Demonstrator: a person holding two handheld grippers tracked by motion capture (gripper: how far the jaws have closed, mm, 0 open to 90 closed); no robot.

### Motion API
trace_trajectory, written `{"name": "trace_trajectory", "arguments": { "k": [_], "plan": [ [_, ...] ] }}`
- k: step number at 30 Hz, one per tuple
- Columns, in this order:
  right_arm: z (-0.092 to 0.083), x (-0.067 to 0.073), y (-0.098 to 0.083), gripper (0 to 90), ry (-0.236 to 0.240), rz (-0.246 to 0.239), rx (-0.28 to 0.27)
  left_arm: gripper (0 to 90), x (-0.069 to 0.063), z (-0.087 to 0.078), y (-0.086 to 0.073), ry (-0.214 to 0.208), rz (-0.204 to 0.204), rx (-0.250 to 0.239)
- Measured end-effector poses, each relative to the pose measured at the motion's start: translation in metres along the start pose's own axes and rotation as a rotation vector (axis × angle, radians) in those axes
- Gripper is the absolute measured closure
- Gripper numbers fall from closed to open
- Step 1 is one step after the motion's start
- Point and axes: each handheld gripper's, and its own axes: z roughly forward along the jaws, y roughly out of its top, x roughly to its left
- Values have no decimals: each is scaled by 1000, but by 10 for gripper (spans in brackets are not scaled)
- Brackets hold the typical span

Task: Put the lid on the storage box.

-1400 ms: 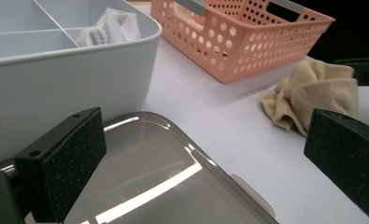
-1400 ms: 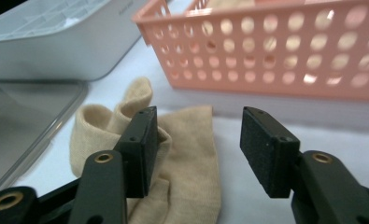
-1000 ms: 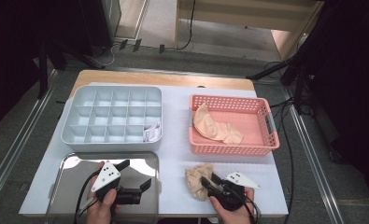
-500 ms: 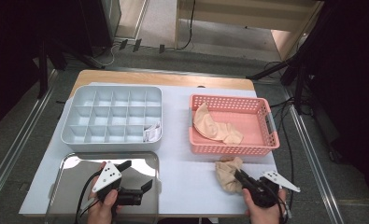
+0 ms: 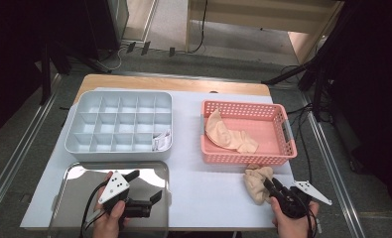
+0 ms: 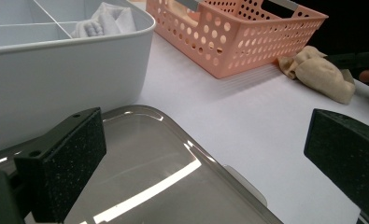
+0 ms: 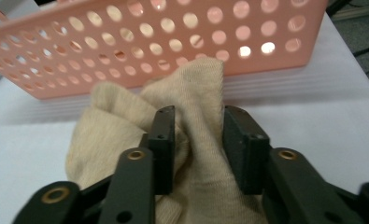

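Beige sock [image 5: 257,182] dragged from table's front middle to right, now just before pink basket [image 5: 244,157] front wall; right gripper [image 7: 198,140] jaws just reopened, fold between them, grip looks loosened; left gripper [image 5: 145,184] open, idle over steel tray [image 5: 79,171]; regrasp and lift into basket likely next.

Black fingers [image 7: 165,140], brass rivets, grey triangular plates.

Grey floor [image 5: 168,20], dark surroundings, pale wooden furniture [image 5: 263,10] behind
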Motion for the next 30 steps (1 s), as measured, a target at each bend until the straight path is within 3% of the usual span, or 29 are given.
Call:
{"name": "trace_trajectory", "arguments": {
  "k": [2, 4, 6, 11, 15, 18, 21, 24, 26, 29, 30],
  "plan": [
    [-4, 3, 2, 548, -8, -12, -50, 0, 0, 0, 1, -3, 0, -3],
    [-11, 6, 4, 530, -25, -30, -90, 0, -1, 1, 2, -5, -1, -2],
    [-18, 10, 5, 518, -11, -25, -136, 0, -3, 3, 2, -8, -2, 0],
    [-29, 22, 4, 526, 11, -49, -159, 0, -8, 8, 0, -21, 14, 18],
    [-22, 41, -4, 529, 90, -52, -90, 0, -10, 10, 3, -19, 6, 19],
    [-10, 55, -7, 509, 105, -47, -8, 0, -11, 15, 9, -12, 5, 18],
    [1, 62, -8, 491, 86, -43, 96, 0, -12, 21, 15, 7, 1, 6],
    [10, 69, -16, 507, 45, -60, 119, 0, -13, 27, 20, 3, -29, -9],
    [12, 75, -24, 630, 11, -101, 108, 0, -16, 29, 20, -7, -18, -8],
    [10, 83, -29, 819, -49, -213, 109, 0, -21, 30, 16, -24, 9, 14],
    [8, 82, -28, 845, -29, -189, 100, 0, -22, 31, 14, -34, 6, 20]
  ]
}}
